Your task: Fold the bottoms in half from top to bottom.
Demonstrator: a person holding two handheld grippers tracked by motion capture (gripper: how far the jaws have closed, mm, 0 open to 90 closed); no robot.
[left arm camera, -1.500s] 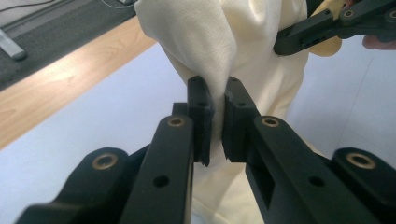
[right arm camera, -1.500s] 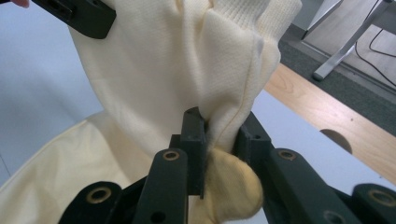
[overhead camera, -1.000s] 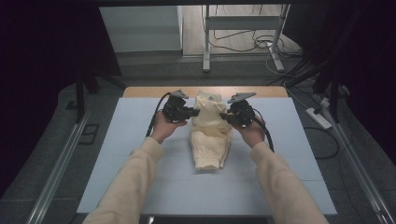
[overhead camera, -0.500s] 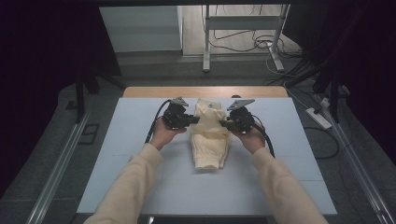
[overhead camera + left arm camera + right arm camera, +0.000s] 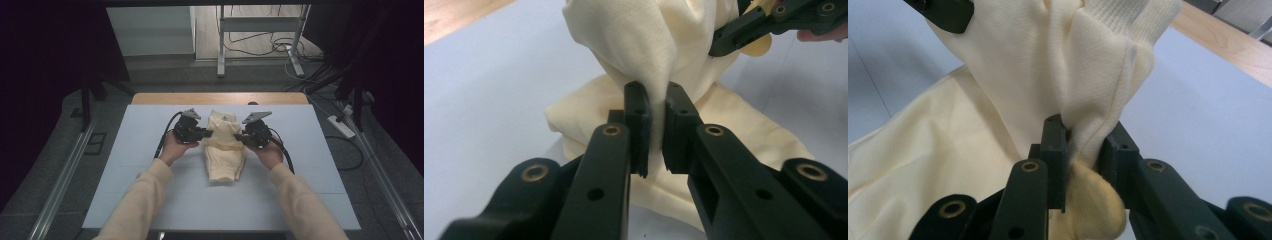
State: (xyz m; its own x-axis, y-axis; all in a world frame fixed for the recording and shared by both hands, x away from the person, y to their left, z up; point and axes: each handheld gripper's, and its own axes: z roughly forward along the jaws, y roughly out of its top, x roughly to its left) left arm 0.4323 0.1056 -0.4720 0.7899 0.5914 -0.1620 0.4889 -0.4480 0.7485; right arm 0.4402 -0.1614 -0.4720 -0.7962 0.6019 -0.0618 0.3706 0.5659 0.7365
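On the bench (image 5: 150, 165), which has a pale blue-grey cover, lies a cream garment (image 5: 223, 150), about in the middle and a little toward the far edge. The person stands at the near side and holds a gripper in each hand. The left gripper (image 5: 206, 134) comes to the garment from its left side, and the right gripper (image 5: 239, 136) comes from its right side, so the cloth is between them. In the left gripper view, the two black jaws are almost closed and they pinch a fold of the cream cloth (image 5: 644, 60); the fold rises above them while the rest of the garment lies flat on the bench behind. In the right gripper view, the jaws are a little more apart, but a thick bunch of the cloth (image 5: 1083, 65) with a ribbed hem at the top is clamped between them. The upper part of the garment is raised from the bench, and the lower part rests on it.
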